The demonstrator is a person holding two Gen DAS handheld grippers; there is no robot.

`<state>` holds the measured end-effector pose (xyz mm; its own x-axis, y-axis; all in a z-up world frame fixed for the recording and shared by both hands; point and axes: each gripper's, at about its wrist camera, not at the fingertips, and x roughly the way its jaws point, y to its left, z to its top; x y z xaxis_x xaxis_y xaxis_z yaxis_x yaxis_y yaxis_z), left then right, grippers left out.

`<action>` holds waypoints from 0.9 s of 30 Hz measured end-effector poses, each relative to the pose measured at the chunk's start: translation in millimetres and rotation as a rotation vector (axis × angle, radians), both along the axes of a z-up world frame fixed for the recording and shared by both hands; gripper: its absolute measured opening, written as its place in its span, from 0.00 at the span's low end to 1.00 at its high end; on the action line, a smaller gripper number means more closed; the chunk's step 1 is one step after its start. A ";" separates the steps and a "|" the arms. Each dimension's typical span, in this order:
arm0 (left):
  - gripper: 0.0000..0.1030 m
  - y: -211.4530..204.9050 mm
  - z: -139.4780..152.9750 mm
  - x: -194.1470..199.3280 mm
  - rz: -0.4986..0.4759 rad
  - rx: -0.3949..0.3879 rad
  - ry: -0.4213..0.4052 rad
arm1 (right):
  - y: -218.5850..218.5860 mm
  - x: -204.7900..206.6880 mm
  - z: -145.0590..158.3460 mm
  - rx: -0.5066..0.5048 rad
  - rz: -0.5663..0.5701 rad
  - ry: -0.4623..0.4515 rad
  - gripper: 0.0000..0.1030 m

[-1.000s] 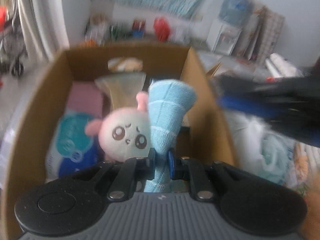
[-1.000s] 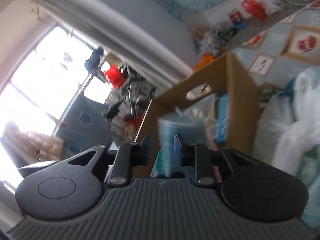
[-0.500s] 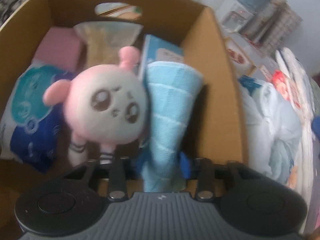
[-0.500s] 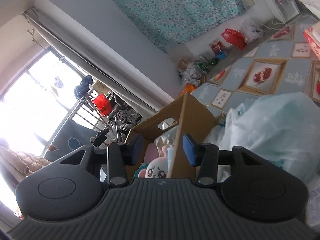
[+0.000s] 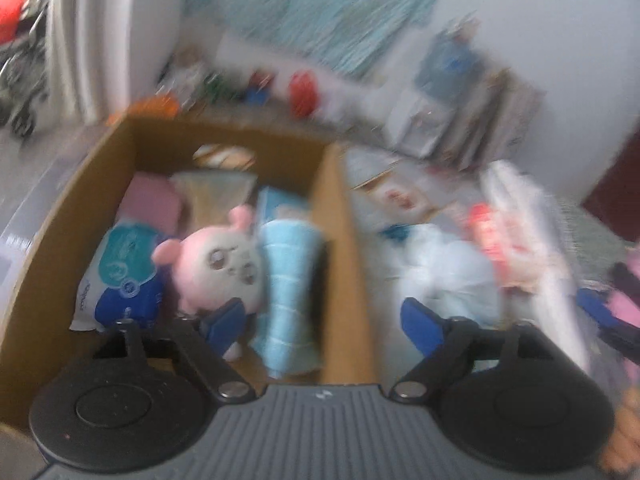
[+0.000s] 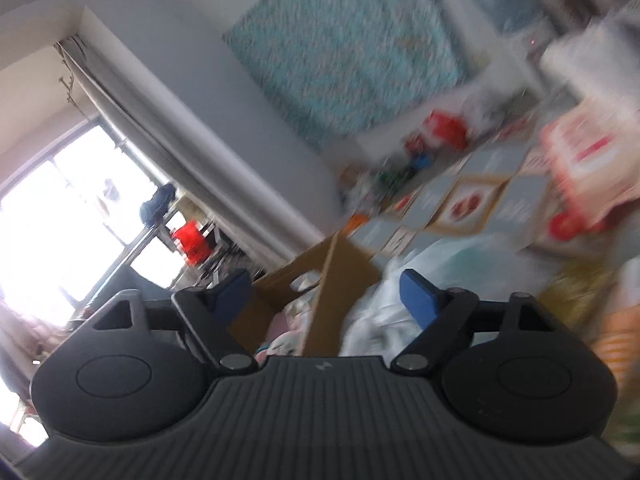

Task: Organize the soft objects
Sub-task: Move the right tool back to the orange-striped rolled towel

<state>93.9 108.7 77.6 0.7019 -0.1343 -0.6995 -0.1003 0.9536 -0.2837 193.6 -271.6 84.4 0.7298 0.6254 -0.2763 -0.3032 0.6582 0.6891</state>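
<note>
A cardboard box (image 5: 336,248) holds a rolled light-blue towel (image 5: 290,292) standing against its right wall, a pink and white plush toy (image 5: 220,268), a blue wipes pack (image 5: 124,276), a pink cloth (image 5: 150,202) and a beige roll (image 5: 214,196). My left gripper (image 5: 322,326) hangs above the box's near right corner; its jaws are opening, wide apart, with nothing pressed between the pads. My right gripper (image 6: 324,296) is pulled back to the right of the box (image 6: 320,280); its jaws are opening too, with nothing held between them.
White and pale-blue plastic bags (image 5: 448,268) lie right of the box, with red-and-white packs (image 5: 488,236) beyond. A patterned floor mat (image 6: 464,204), clutter along the wall, a teal cloth (image 6: 348,52) and a curtain (image 6: 192,136) by the window fill the background.
My left gripper let go of the blue towel, which now stands in the box, and pulled back up. My right gripper moved away from the box to the right, its jaws spreading.
</note>
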 end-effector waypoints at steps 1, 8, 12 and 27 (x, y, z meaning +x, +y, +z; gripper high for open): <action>0.92 -6.2 7.6 -11.4 -0.023 -0.001 -0.036 | -14.0 -11.2 0.2 -0.006 -0.032 -0.015 0.85; 0.95 -74.1 24.0 -76.8 -0.202 0.071 -0.229 | -85.4 -71.4 -30.8 -0.023 -0.200 0.011 0.88; 0.95 -131.6 6.8 -98.7 -0.341 0.200 -0.292 | -104.2 -85.6 -58.8 -0.011 -0.251 0.076 0.88; 0.56 -271.7 -113.2 -70.1 -0.772 0.254 -0.154 | -104.1 -65.7 -111.3 -0.034 -0.263 0.189 0.86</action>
